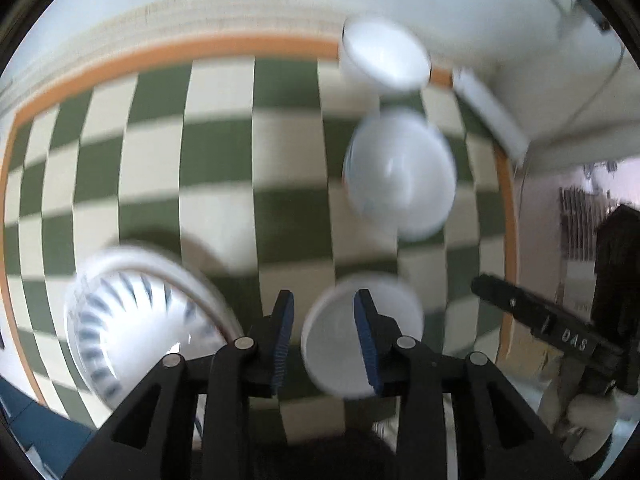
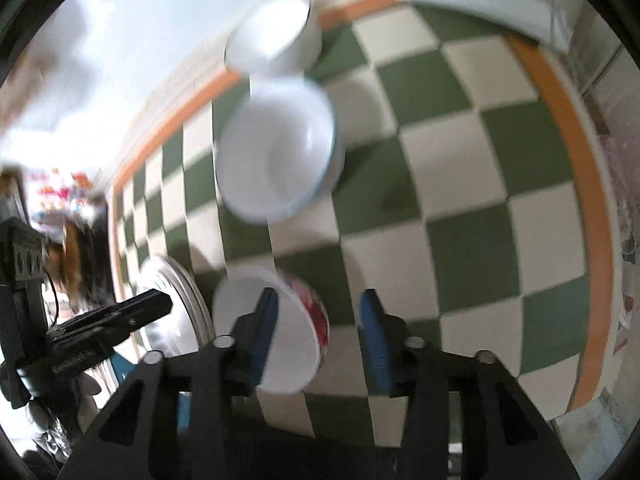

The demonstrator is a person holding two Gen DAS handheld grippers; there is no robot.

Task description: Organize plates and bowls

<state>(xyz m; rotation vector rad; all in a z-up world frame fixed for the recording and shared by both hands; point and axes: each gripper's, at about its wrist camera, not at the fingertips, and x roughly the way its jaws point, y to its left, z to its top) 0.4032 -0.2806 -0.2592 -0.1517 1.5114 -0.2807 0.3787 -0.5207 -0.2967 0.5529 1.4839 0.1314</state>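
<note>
Nearest, the left claw (image 1: 324,340) stands parted with nothing pinched, above the near rim of a small white bowl (image 1: 340,344), beside a blue-striped plate (image 1: 120,320) on the checked table (image 1: 220,160). The right claw (image 2: 318,336) is spread wider, empty, over that bowl's red-patterned side. Farther off sit a larger white bowl (image 2: 276,152), then a white cup (image 2: 276,32) at the table's far edge.
</note>
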